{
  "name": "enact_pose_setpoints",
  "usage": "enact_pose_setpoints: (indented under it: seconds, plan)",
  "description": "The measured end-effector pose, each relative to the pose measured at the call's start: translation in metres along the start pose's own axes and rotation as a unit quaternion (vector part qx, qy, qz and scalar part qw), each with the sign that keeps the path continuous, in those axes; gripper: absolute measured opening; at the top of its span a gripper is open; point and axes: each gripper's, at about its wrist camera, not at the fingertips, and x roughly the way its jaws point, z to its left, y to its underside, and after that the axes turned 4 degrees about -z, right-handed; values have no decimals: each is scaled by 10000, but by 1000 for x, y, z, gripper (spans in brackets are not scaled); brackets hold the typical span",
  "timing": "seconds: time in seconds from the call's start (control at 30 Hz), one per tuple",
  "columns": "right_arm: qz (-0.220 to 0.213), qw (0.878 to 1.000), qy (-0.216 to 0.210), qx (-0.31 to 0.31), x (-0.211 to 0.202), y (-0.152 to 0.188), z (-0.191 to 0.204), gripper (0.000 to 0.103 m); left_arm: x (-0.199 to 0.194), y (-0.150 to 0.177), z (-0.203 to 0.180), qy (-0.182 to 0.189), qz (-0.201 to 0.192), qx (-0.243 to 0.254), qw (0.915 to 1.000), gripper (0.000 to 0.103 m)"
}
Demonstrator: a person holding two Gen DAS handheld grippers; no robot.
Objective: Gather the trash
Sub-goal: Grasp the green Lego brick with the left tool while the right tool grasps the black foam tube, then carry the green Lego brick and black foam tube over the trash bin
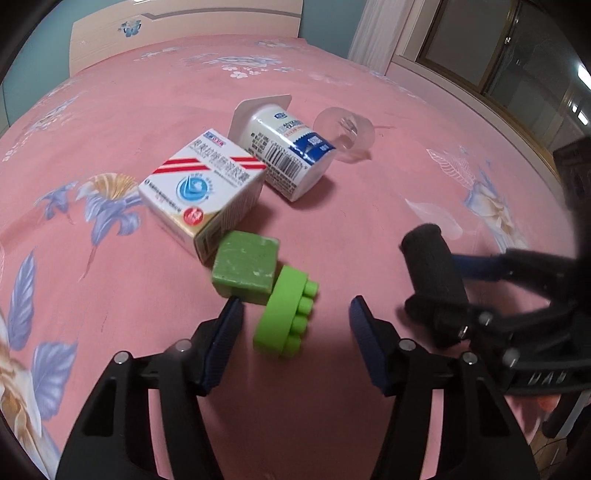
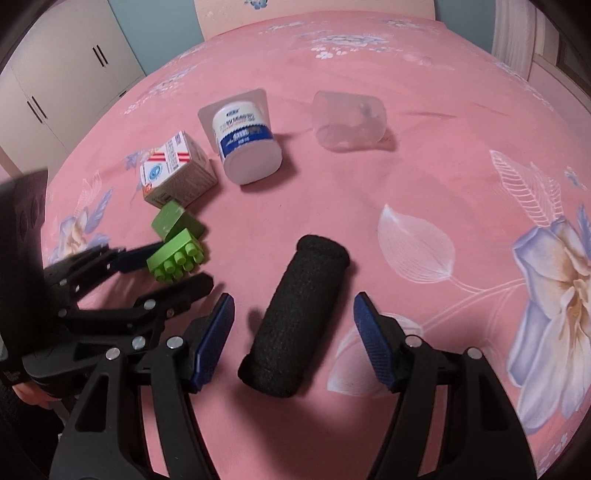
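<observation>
On the pink bedspread lie a white medicine box [image 1: 201,184] [image 2: 177,170], a white yogurt cup [image 1: 286,147] [image 2: 245,142] on its side, a clear plastic cup [image 1: 345,134] [image 2: 349,120], a dark green cube [image 1: 245,267] [image 2: 177,221], a light green toy brick [image 1: 286,314] [image 2: 177,258] and a black foam roll [image 1: 434,273] [image 2: 295,314]. My left gripper [image 1: 297,306] [image 2: 173,264] is open, its jaws on either side of the toy brick. My right gripper [image 2: 293,301] is open around the black roll.
The flowered pink bedspread [image 2: 443,92] fills both views. A headboard [image 1: 177,22] stands at the far end, a window [image 1: 498,48] to the right and white wardrobes [image 2: 55,81] to the left.
</observation>
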Motion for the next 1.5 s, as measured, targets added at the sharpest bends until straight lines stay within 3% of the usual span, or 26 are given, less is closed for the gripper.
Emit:
enact_pose_setpoints:
  seconds: [0.13, 0.2, 0.27, 0.47, 0.67, 1.13, 1.5]
  plan:
    - [16, 10000, 25, 90, 8, -2, -1, 62, 9, -7, -3, -139, 8, 106, 9998, 47]
    - [46, 9999, 160, -26, 12, 0, 1, 54, 12, -9, -3, -196, 33, 75, 9998, 28]
    - [24, 9993, 310, -223, 11, 2, 4, 45, 11, -9, -2, -199, 17, -30, 9998, 27]
    - [3, 9997, 134, -216, -2, 7, -3, 42, -6, 4, -10, -414, 1, 5, 9991, 24]
    - [-129, 9991, 63, -388, -40, 17, 6, 42, -46, 19, -27, -665, 47, 98, 9977, 23]
    - [-1063, 9898, 12, -945, -217, 44, 44, 42, -209, 29, -99, -1171, -711, 350, 9900, 23]
    - [-1778, 9754, -35, -1300, -353, 93, 66, 42, -320, 53, -163, -1614, -1207, 497, 9782, 23]
